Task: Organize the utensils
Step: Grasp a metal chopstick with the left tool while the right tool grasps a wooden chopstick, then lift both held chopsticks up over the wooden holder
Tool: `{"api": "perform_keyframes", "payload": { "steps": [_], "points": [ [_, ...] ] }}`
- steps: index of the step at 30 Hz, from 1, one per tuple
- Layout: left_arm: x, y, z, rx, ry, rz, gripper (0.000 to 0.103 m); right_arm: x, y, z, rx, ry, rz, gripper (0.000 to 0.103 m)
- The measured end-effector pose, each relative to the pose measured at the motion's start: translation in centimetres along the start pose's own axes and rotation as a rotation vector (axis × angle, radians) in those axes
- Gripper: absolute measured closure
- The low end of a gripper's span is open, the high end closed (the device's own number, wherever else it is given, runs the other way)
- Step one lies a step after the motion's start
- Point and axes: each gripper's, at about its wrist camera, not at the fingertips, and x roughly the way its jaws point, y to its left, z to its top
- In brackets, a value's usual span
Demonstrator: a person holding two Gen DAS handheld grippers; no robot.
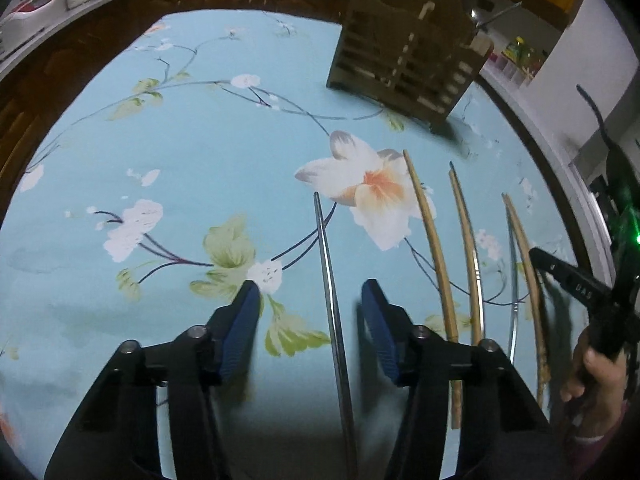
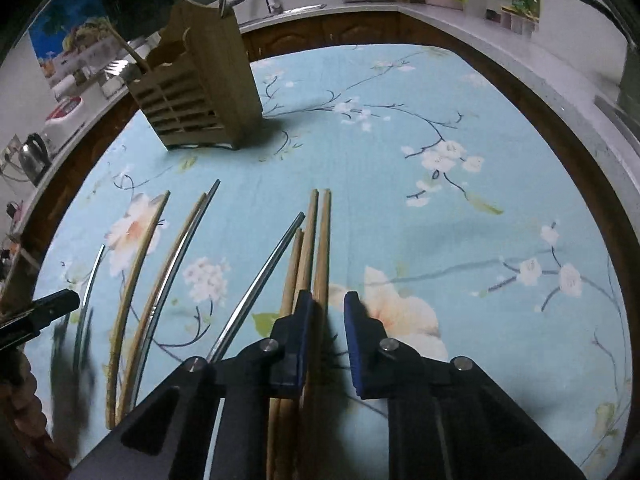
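The left claw (image 1: 308, 300), black-armed with blue ribbed pads, hangs low over the surface (image 1: 192, 168), which wears a pale blue cloth printed with white and peach blossoms; its jaws stand wide apart and grip nothing, and a thin silver metal chopstick (image 1: 328, 272) lies on the cloth between them, nearer the right-hand pad, running from 6 o'clock toward 12. Toward 3 o'clock of that claw more loose sticks lie roughly parallel: a long pale bamboo chopstick (image 1: 434, 252) first, then further bamboo and metal ones side by side. The slatted brown wooden utensil holder (image 1: 404, 64) stands upright at the far edge, about 1 o'clock in the left wrist view and 11 o'clock in the right wrist view, with a few handles poking from its top (what they are is too blurred to tell). The right claw (image 2: 328, 316), of the same build, is also parted and holds nothing, its gap narrower than the left's; a light brown wooden chopstick (image 2: 323, 248) lies on the cloth between its pads, close against the left-hand one, with its twin and a second silver metal chopstick (image 2: 264, 276) just beside it toward 9 o'clock.
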Motion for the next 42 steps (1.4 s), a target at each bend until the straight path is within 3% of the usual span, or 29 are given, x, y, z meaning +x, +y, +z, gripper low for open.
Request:
{"api": "perform_keyframes", "payload": {
  "steps": [5,14,17,20,22,24,34,42],
  "points": [
    [1.0,-0.6,1.2,0.039,0.006,0.011,0.068,1.3,0.3,2.0,-0.033,0.016,-0.014,0.088],
    [2.5,-2.6,2.7,0.142,0.012,0.057,0.074,3.8,0.7,5.6,-0.052,0.038,-0.004,0.087],
    [2.9,-3.2,3.1,0.179,0.008,0.091,0.087,4.2,0.8,6.1,-0.063,0.032,-0.006,0.087],
    [3.0,-3.1,3.4,0.186,-0.001,0.088,0.097,4.3,0.8,6.1,-0.076,0.024,-0.013,0.088],
    [2.9,-2.7,3.6,0.170,0.002,0.068,0.098,4.2,0.9,5.9,-0.082,0.014,-0.035,0.097],
    [2.9,-2.2,3.8,0.138,0.010,0.039,0.099,4.1,0.5,6.1,-0.049,0.016,-0.004,0.098],
    [-3.1,-0.4,3.8,0.028,-0.085,-0.124,0.099,-4.2,1.2,5.4,0.000,-0.135,0.117,0.098],
    [-9.9,-0.6,3.8,0.041,-0.206,-0.188,0.099,-10.9,2.9,5.3,-0.033,-0.273,0.165,0.098]
  ]
}}
